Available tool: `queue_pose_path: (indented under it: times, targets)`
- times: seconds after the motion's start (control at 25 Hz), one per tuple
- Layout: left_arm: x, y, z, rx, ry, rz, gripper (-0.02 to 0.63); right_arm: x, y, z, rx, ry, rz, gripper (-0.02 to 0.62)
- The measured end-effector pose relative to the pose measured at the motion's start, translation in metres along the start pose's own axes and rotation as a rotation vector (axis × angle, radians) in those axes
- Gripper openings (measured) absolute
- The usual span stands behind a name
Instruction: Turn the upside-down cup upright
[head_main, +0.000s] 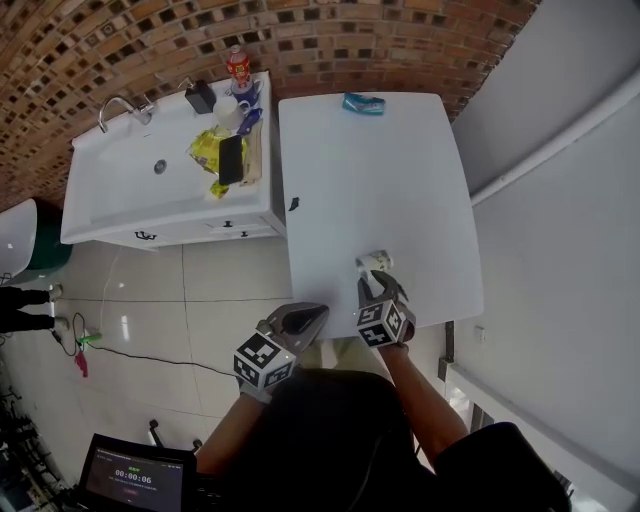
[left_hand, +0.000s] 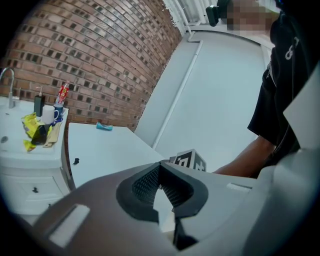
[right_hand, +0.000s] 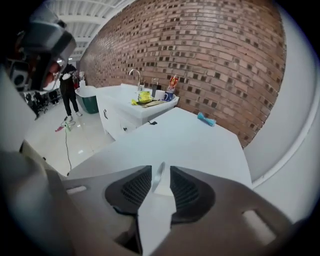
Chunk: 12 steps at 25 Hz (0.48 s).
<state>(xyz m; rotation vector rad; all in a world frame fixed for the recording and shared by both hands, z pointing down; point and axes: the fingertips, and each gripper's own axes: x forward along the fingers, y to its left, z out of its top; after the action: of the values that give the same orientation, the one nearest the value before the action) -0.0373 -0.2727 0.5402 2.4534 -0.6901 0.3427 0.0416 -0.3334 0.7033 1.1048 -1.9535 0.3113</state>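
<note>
A small white cup lies near the front right of the white table, just ahead of my right gripper. In the right gripper view the cup's pale edge shows in the narrow gap of my right gripper; the jaws stand slightly apart and neither pad visibly presses on it. My left gripper hovers at the table's front edge, left of the right one. There its tips meet, so my left gripper is shut and holds nothing.
A white sink counter with a faucet, bottles, a mug and a yellow packet stands left of the table. A blue object lies at the table's far edge, a small dark bit at its left edge. A cable crosses the tiled floor.
</note>
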Motion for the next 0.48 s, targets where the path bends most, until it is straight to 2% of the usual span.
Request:
queue_pose_path:
  times: [0.2,0.48]
  targets:
    - [-0.019,0.032,0.014,-0.020,0.001,-0.015,0.015,0.035,-0.004,0.008,-0.077,0.092,-0.063,0.098]
    - [-0.035,0.048,0.007,-0.012,-0.001,0.004,0.015,0.043,-0.010,-0.007,-0.096,0.124,-0.145,0.096]
